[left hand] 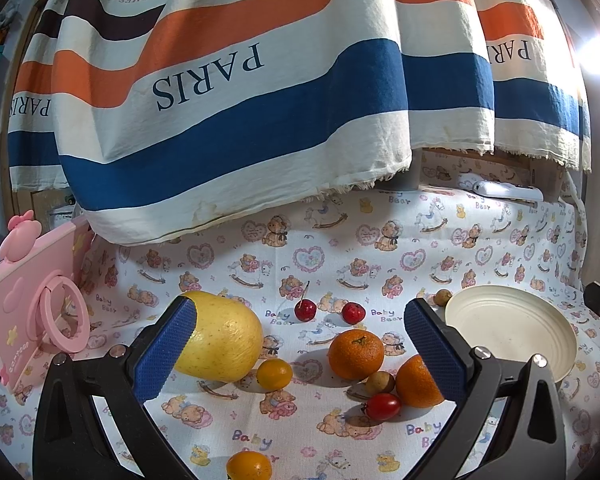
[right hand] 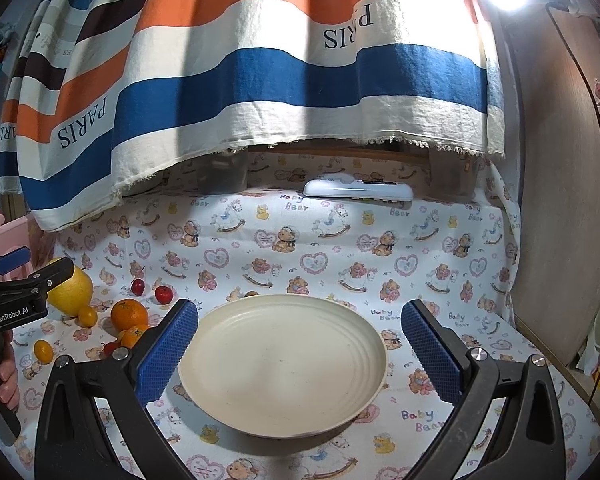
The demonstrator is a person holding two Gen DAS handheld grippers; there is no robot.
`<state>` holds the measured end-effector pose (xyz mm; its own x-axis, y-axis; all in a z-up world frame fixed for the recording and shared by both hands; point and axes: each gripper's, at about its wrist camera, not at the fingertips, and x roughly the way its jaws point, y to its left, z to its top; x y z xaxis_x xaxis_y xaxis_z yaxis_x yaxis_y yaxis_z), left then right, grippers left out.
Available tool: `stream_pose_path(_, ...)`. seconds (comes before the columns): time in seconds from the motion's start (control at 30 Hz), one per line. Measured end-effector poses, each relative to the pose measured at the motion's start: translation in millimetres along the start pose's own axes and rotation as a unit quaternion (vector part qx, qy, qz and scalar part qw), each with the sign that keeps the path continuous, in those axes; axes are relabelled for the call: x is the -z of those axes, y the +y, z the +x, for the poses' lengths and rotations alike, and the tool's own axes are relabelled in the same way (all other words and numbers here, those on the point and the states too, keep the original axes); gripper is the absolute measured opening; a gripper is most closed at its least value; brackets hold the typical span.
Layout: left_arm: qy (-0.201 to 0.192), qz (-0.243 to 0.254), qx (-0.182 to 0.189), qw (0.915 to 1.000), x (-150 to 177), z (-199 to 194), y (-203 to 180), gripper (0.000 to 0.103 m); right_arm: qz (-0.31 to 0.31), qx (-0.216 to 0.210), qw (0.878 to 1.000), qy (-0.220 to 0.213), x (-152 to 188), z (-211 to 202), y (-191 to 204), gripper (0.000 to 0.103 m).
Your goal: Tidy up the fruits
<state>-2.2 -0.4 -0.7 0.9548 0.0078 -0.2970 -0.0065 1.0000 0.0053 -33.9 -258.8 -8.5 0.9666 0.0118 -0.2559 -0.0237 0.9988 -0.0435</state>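
Note:
My left gripper is open above a scatter of fruit on the bear-print cloth. A big yellow pear lies by its left pad. Two tangerines sit near its right pad, with a cherry tomato, a brown longan, two kumquats and two red cherries. The cream plate lies empty to the right. My right gripper is open over that cream plate, nothing between its pads. The left gripper shows at the far left, held by a hand.
A striped cloth hangs over the back of the table. A pink phone stand stands at the left edge. A white remote lies at the back. Another longan sits behind the plate. A wooden panel bounds the right side.

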Motion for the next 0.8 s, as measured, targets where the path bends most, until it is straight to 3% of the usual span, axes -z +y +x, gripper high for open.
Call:
stream_pose_path(0.1,0.001,-0.008,-0.013,0.9999,0.0,0.6,5.6,0.103,0.0,0.003,1.0,0.0,0.0,-0.3,0.1,0.102)
stream_pose_path(0.27,-0.002,-0.006,0.001,1.0,0.5,-0.5,5.4,0.103,-0.015,0.003,1.0,0.009,0.5,0.0,5.1,0.102)
stream_pose_path(0.8,-0.001,-0.008,-0.006,1.0,0.2,-1.3,4.2,0.103,-0.015,-0.002,1.0,0.007,1.2,-1.2,5.7,0.102)
